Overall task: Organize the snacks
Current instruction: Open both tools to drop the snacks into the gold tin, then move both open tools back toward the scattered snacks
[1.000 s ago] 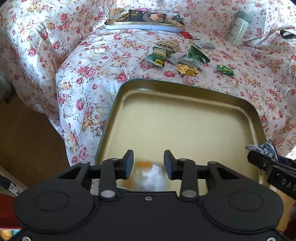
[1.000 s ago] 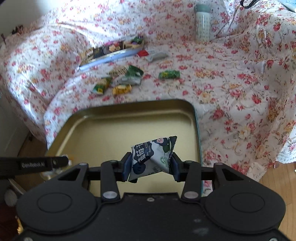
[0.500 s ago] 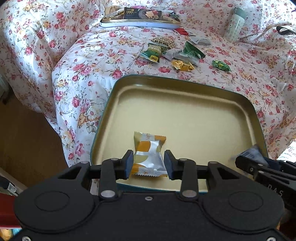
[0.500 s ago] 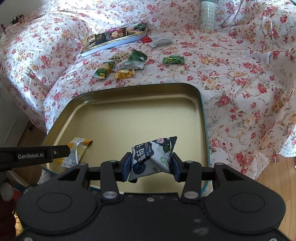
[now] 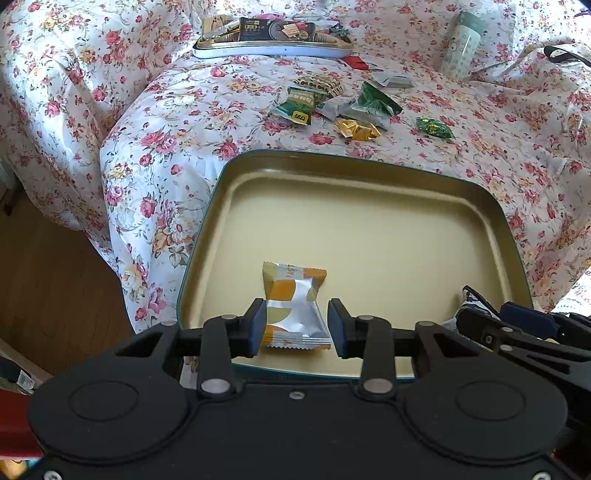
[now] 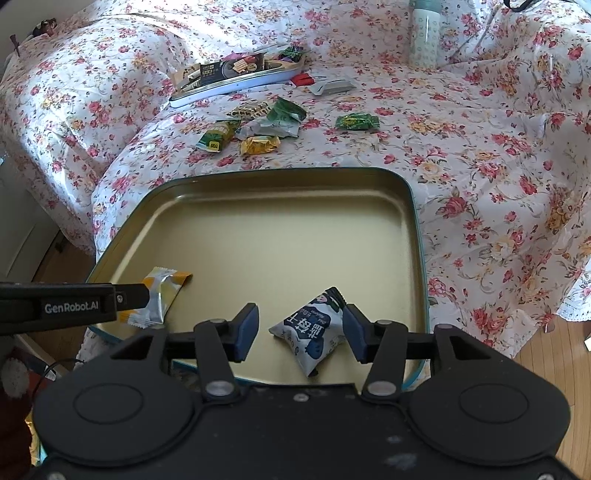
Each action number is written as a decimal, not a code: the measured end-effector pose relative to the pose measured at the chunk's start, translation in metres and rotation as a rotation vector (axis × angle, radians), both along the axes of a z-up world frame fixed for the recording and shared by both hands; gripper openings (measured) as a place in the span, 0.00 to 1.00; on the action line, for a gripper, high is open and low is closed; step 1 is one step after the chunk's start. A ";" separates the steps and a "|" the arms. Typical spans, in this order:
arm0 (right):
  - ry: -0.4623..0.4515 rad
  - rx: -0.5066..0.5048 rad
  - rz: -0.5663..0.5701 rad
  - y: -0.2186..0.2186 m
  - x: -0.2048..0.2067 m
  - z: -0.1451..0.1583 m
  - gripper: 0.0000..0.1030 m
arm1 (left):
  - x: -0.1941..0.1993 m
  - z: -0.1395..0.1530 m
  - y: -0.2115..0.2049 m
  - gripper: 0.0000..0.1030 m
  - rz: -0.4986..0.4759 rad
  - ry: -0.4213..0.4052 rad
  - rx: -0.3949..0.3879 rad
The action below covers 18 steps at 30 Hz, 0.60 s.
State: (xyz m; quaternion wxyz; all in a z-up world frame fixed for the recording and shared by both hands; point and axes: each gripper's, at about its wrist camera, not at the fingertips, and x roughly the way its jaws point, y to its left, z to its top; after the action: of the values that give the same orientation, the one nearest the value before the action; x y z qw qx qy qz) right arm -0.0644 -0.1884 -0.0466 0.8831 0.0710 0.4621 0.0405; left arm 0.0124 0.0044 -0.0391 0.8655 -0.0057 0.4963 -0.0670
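Gold tin tray (image 5: 369, 173) served as landmark, sitting at the near edge of the flower-print cloth (image 5: 166, 147).

Left gripper (image 5: 295, 325) hovered over the tray's near-left corner, jaws apart. Orange-and-silver snack packet (image 5: 293, 306) lay flat on the tray floor between them; contact with the pads could not be told.

Right gripper (image 6: 300, 330) hung over the tray's near-right corner, jaws wide. Blue-and-white snack packet (image 6: 314, 328) rested on the tray floor between them, closer to the right pad, clear of the left pad.

Beyond the tray's far rim, loose snacks lay on the cloth: green packet (image 6: 216, 134), gold packet (image 6: 258, 144), dark green pouch (image 6: 284, 110), small green candy (image 6: 356, 121). Farther back, a white-rimmed tray (image 6: 236, 83) held more packets. Far right of it stood a pale green bottle (image 6: 424, 35).
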 end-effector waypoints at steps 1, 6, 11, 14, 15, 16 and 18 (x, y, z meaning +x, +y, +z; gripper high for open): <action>0.000 0.000 0.002 0.000 0.000 0.000 0.53 | 0.000 0.000 0.000 0.45 -0.001 0.000 0.000; 0.001 0.000 0.008 0.002 0.000 0.000 0.53 | -0.002 0.000 -0.002 0.45 -0.009 -0.006 0.002; 0.003 0.004 0.010 0.001 0.000 -0.001 0.54 | -0.003 0.003 -0.001 0.45 -0.009 -0.025 -0.002; 0.003 0.006 0.010 0.000 0.000 -0.001 0.54 | -0.005 0.005 -0.001 0.45 -0.015 -0.045 -0.004; 0.002 0.005 0.009 0.000 0.000 -0.001 0.54 | -0.005 0.006 -0.001 0.45 -0.019 -0.053 -0.005; 0.002 0.005 0.008 0.000 0.001 -0.001 0.54 | -0.005 0.007 -0.002 0.45 -0.023 -0.062 -0.006; 0.000 0.005 0.002 -0.001 0.001 -0.001 0.55 | -0.006 0.009 -0.002 0.45 -0.033 -0.081 -0.014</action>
State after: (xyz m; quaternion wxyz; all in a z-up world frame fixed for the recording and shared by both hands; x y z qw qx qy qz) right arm -0.0630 -0.1898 -0.0480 0.8828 0.0726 0.4620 0.0427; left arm 0.0069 0.0027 -0.0300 0.8837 -0.0008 0.4603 -0.0846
